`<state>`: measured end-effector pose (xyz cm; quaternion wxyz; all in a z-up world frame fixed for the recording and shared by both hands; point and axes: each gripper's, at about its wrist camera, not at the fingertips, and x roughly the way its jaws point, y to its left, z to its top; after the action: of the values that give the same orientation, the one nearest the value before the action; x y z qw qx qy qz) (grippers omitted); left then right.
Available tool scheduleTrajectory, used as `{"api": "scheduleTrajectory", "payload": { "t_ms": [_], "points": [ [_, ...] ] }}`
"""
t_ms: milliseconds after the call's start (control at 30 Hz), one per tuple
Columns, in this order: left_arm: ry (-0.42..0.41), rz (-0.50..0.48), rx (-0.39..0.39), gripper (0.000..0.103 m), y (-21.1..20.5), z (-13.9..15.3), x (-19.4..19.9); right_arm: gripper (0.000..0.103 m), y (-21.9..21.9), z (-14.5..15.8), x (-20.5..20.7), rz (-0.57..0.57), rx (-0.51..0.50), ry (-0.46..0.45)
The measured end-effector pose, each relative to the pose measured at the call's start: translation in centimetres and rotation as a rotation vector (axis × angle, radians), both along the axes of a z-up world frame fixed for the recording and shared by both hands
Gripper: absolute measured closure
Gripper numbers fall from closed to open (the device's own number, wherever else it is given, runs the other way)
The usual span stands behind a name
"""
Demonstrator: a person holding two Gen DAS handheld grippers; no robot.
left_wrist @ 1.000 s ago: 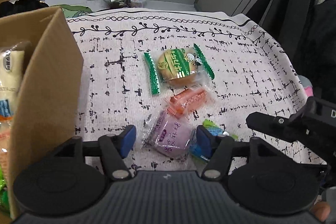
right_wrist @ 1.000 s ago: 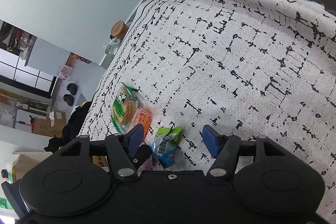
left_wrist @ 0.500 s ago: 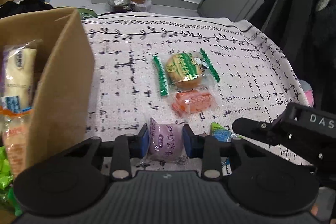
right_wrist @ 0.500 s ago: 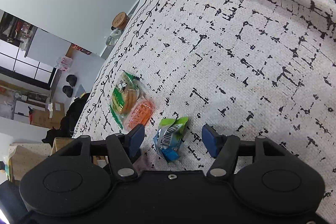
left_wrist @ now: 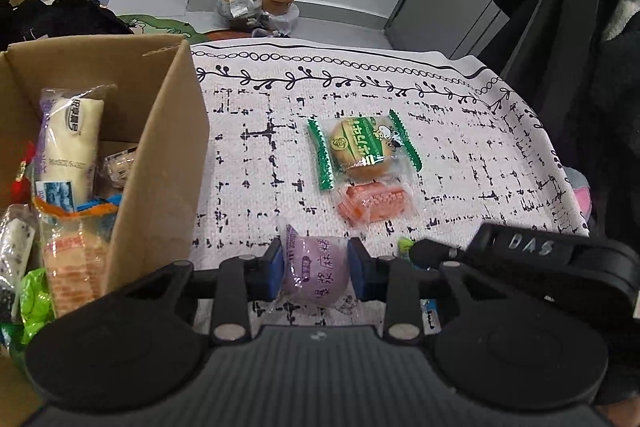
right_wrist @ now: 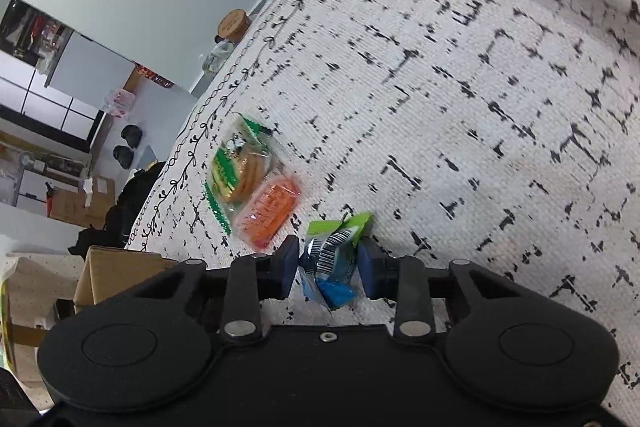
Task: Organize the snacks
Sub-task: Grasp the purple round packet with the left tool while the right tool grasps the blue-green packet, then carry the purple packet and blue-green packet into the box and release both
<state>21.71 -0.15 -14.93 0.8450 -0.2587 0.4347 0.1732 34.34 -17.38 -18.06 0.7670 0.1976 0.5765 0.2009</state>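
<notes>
Two views split things for us: only the left wrist view looks into the cardboard box of snacks at left, while only the right wrist view shows the blue-green packet clearly. We see the left gripper clamped on the purple bun packet and the right gripper pinching the blue-green packet, both over the patterned cloth. Just beyond lie the green cake packet and, touching it, the orange packet.

A patterned tablecloth carries a cardboard box, green-wrapped bun and orange packet.
</notes>
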Motion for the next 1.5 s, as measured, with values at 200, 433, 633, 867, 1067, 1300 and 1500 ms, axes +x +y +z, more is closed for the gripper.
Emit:
{"api": "scheduleTrajectory", "payload": {
  "t_ms": [200, 433, 633, 867, 1067, 1300, 1500],
  "points": [
    [-0.005, -0.015, 0.01, 0.071, -0.4, 1.0, -0.1, 0.078, -0.4, 1.3, -0.2, 0.019, 0.014, -0.028],
    [-0.031, -0.014, 0.03, 0.071, -0.6, 3.1, -1.1, 0.078, -0.4, 3.4, -1.1, 0.037, 0.066, -0.073],
    [-0.048, 0.007, 0.049, 0.071, -0.2, 4.8, -2.1, 0.078, -0.2, 5.0, -2.0, 0.059, 0.097, -0.129],
    [-0.073, 0.027, 0.067, 0.071, 0.9, 6.8, -3.6, 0.078, 0.4, 6.9, -3.7, 0.075, 0.107, -0.206],
    [-0.091, 0.061, 0.072, 0.071, 2.4, 8.0, -5.5, 0.078, 1.2, 8.4, -5.3, 0.082, 0.122, -0.262],
    [-0.107, 0.101, 0.074, 0.071, 4.6, 9.4, -8.1, 0.078, 2.6, 10.1, -7.4, 0.117, 0.148, -0.319],
    [-0.117, 0.116, 0.063, 0.071, 6.6, 10.0, -9.9, 0.078, 4.1, 10.3, -9.6, 0.128, 0.161, -0.321]
  ]
}}
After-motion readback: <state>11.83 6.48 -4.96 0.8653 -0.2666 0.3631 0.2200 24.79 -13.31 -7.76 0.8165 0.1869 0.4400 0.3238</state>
